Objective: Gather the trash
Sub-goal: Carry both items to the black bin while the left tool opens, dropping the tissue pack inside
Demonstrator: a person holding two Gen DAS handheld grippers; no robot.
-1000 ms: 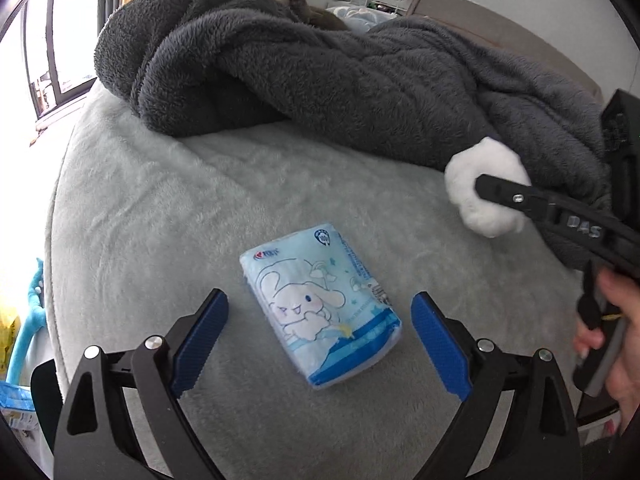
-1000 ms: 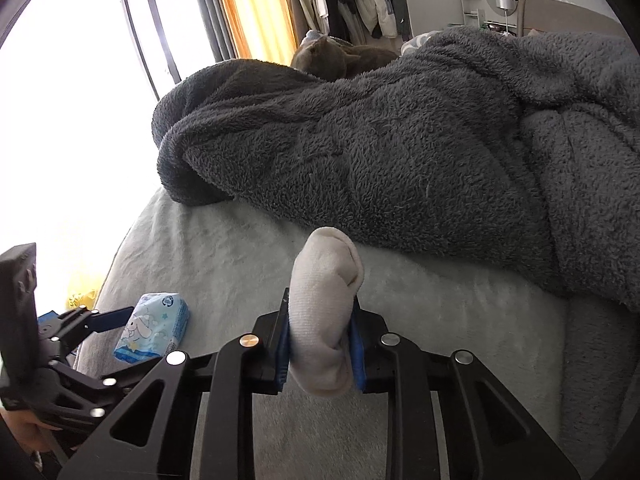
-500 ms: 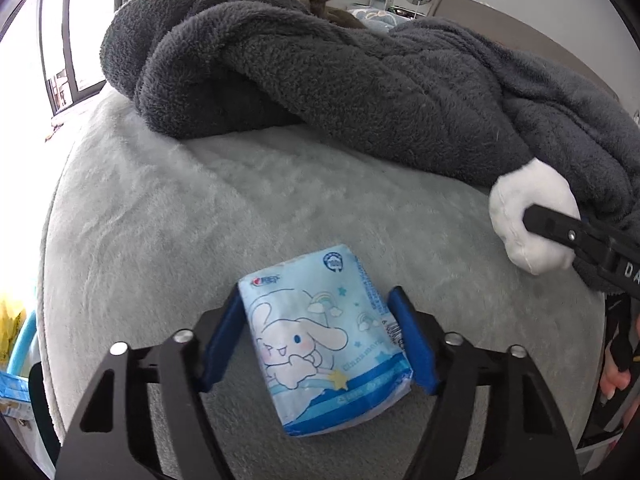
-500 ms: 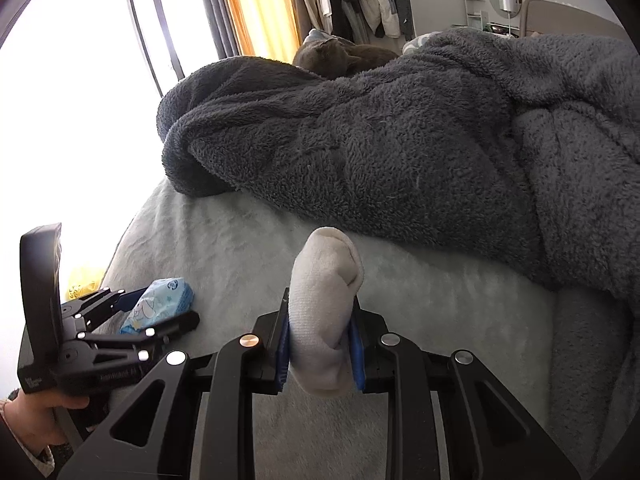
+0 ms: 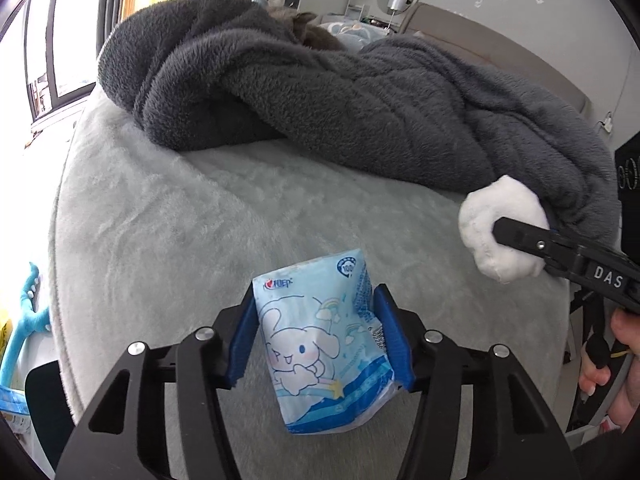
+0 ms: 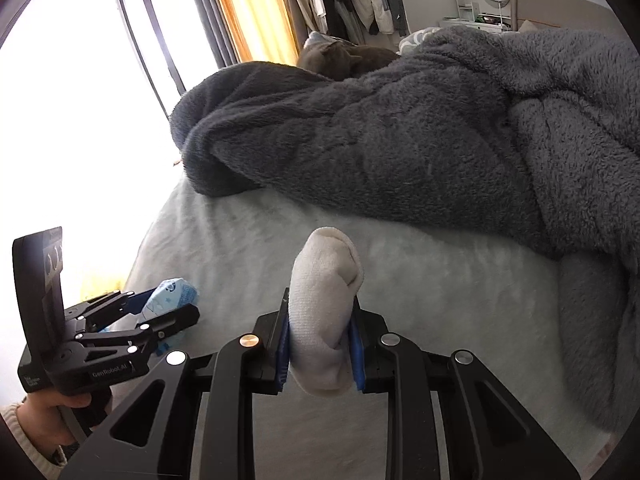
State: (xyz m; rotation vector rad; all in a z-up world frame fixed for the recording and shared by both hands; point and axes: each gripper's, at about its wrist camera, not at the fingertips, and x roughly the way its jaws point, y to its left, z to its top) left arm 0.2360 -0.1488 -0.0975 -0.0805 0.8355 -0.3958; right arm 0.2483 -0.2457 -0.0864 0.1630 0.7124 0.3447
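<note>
My left gripper (image 5: pixel 316 336) is shut on a light blue tissue pack (image 5: pixel 320 340) with a cartoon dog print, tilted up off the pale grey bed cover (image 5: pixel 200 216). The left gripper (image 6: pixel 168 312) and the pack (image 6: pixel 172 292) also show in the right wrist view, at lower left. My right gripper (image 6: pixel 320 344) is shut on a white sock (image 6: pixel 324 292) that sticks up between its blue pads. In the left wrist view the sock (image 5: pixel 496 232) and the right gripper's fingers (image 5: pixel 560 252) are at the right.
A thick dark grey fleece blanket (image 5: pixel 340 104) is heaped across the back of the bed. A grey cat (image 6: pixel 344 58) lies behind it. Windows and an orange curtain (image 6: pixel 248 12) are at the left. A blue toy (image 5: pixel 28 312) lies below the bed's left edge.
My left gripper moved forward around the tissue pack, closed on it, and tipped it up off the bed. My right gripper kept hold of the sock and barely moved.
</note>
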